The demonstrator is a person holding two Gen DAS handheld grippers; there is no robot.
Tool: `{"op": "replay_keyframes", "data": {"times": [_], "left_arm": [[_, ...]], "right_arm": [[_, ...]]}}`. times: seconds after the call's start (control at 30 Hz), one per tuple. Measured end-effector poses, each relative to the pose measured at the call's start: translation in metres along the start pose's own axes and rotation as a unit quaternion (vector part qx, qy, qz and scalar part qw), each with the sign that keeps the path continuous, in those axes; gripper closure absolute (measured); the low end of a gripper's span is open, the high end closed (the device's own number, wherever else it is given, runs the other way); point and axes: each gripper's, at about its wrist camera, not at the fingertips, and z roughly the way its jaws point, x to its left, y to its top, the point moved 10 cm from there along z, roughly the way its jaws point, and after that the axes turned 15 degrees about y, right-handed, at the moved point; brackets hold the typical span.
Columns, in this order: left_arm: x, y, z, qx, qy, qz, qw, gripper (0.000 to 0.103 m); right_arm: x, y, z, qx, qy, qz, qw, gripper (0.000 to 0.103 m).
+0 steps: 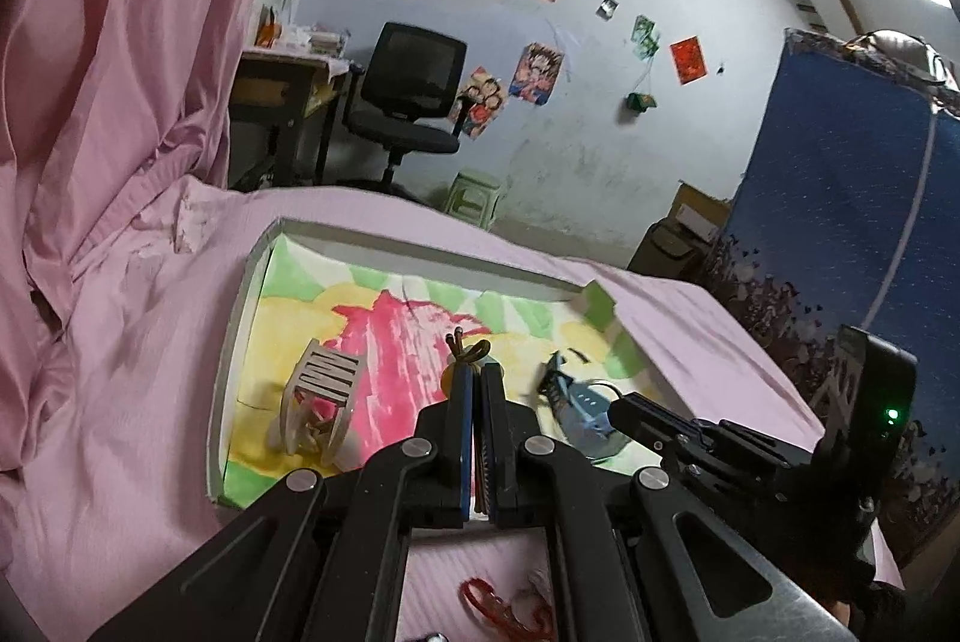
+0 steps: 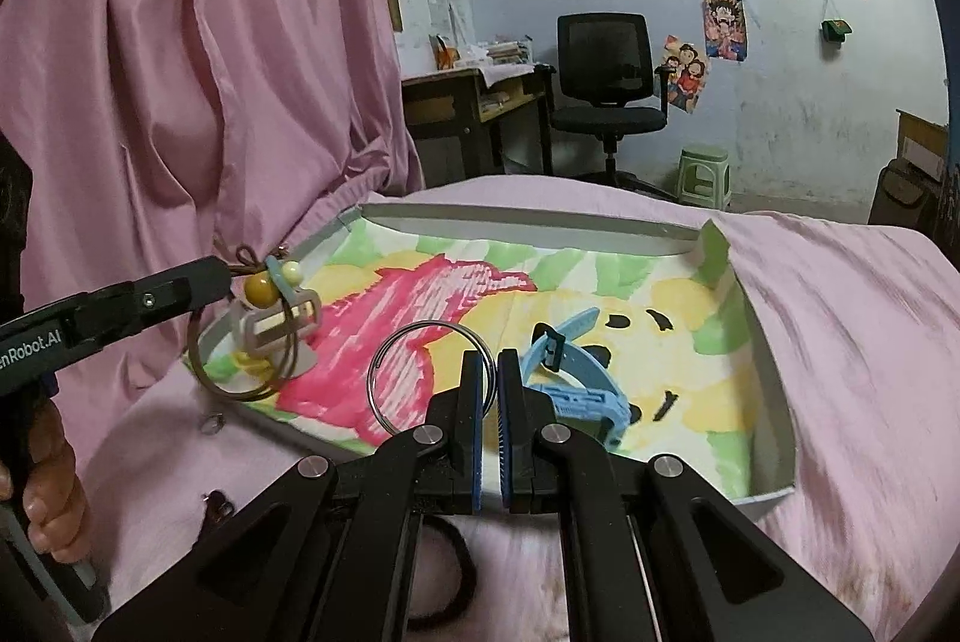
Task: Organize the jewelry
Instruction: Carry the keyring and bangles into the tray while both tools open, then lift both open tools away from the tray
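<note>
A shallow box (image 2: 774, 390) lined with a painted sheet lies on the pink bed. My left gripper (image 1: 475, 371) is shut on a brown cord bracelet with a yellow bead (image 2: 261, 289) and holds it above the box's left end, over a small wooden rocking chair (image 1: 317, 402). My right gripper (image 2: 493, 361) is shut on a thin metal ring (image 2: 414, 378) and holds it above the box's middle. A blue watch (image 2: 579, 390) lies in the box, just right of the right gripper. The watch also shows in the left wrist view (image 1: 585, 402).
A red bracelet (image 1: 498, 606) lies on the bed in front of the box. A black hair tie (image 2: 462, 570) and small metal bits (image 2: 213, 425) lie on the bed near the box. A pink curtain (image 2: 180, 72) hangs at left. A desk and office chair (image 2: 606, 84) stand beyond the bed.
</note>
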Motion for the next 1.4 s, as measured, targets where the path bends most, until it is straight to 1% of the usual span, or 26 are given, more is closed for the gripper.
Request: {"op": "replay_keyframes", "data": {"times": [0.13, 0.33, 0.53, 0.67, 0.7, 0.77, 0.8, 0.83, 0.87, 0.9, 0.93, 1.0, 1.07, 1.13, 1.17, 1.2, 1.23, 1.27, 1.33, 1.37, 1.4], "left_arm": [[0.005, -0.004, 0.017, 0.021, 0.011, -0.005, 0.9997, 0.100], [0.015, -0.014, 0.033, 0.061, 0.017, -0.024, 0.9977, 0.100], [0.018, -0.023, 0.038, 0.084, 0.026, -0.020, 0.9959, 0.100], [0.021, -0.025, 0.036, 0.088, 0.035, -0.019, 0.9953, 0.099], [0.022, -0.025, 0.034, 0.088, 0.038, -0.017, 0.9953, 0.097], [0.023, -0.025, 0.030, 0.083, 0.040, -0.014, 0.9956, 0.090], [0.022, -0.025, 0.028, 0.080, 0.038, -0.014, 0.9959, 0.083], [0.023, -0.025, 0.026, 0.077, 0.037, -0.014, 0.9963, 0.073], [0.023, -0.025, 0.023, 0.072, 0.037, -0.014, 0.9966, 0.068], [0.024, -0.024, 0.019, 0.064, 0.040, -0.014, 0.9971, 0.057], [0.024, -0.023, 0.015, 0.053, 0.044, -0.014, 0.9975, 0.049], [0.024, -0.019, 0.007, 0.036, 0.046, -0.013, 0.9982, 0.044], [0.023, -0.017, -0.003, 0.021, 0.051, -0.007, 0.9985, 0.040], [0.021, -0.015, -0.012, 0.007, 0.058, 0.002, 0.9983, 0.032], [0.021, -0.015, -0.017, 0.000, 0.061, 0.007, 0.9981, 0.029], [0.020, -0.015, -0.022, -0.006, 0.065, 0.011, 0.9978, 0.024], [0.019, -0.015, -0.028, -0.015, 0.068, 0.016, 0.9975, 0.022], [0.018, -0.016, -0.032, -0.021, 0.070, 0.019, 0.9972, 0.020], [0.017, -0.019, -0.044, -0.034, 0.075, 0.026, 0.9963, 0.014], [0.017, -0.020, -0.049, -0.038, 0.078, 0.028, 0.9958, 0.013], [0.017, -0.022, -0.053, -0.042, 0.080, 0.029, 0.9955, 0.011]], "right_arm": [[-0.001, -0.001, 0.014, 0.018, -0.016, -0.016, 1.000, 0.099], [-0.001, -0.004, 0.020, 0.032, -0.021, -0.025, 0.999, 0.099], [-0.001, -0.005, 0.018, 0.034, -0.020, -0.025, 0.999, 0.099], [-0.001, -0.004, 0.017, 0.030, -0.019, -0.023, 0.999, 0.099], [-0.002, -0.004, 0.016, 0.029, -0.020, -0.020, 0.999, 0.099], [-0.004, -0.005, 0.013, 0.028, -0.020, -0.015, 0.999, 0.098], [-0.005, -0.006, 0.010, 0.026, -0.021, -0.012, 0.999, 0.098], [-0.006, -0.006, 0.008, 0.024, -0.020, -0.010, 0.999, 0.096], [-0.008, -0.006, 0.003, 0.020, -0.021, -0.008, 1.000, 0.094], [-0.008, -0.006, 0.000, 0.017, -0.021, -0.007, 1.000, 0.086], [-0.008, -0.006, -0.003, 0.013, -0.021, -0.006, 1.000, 0.076], [-0.009, -0.004, -0.012, 0.000, -0.021, -0.004, 1.000, 0.069], [-0.009, -0.002, -0.020, -0.009, -0.019, -0.002, 1.000, 0.069], [-0.008, -0.001, -0.028, -0.017, -0.018, -0.002, 1.000, 0.067], [-0.008, -0.001, -0.033, -0.025, -0.018, -0.001, 1.000, 0.065], [-0.008, 0.000, -0.037, -0.030, -0.016, 0.000, 0.999, 0.060], [-0.008, 0.000, -0.041, -0.035, -0.015, 0.002, 0.999, 0.055], [-0.007, 0.000, -0.049, -0.043, -0.015, 0.003, 0.999, 0.053], [-0.007, -0.001, -0.058, -0.052, -0.014, 0.004, 0.999, 0.043], [-0.006, -0.002, -0.065, -0.061, -0.012, 0.004, 0.998, 0.041], [-0.005, -0.002, -0.070, -0.066, -0.011, 0.005, 0.998, 0.036]]}}
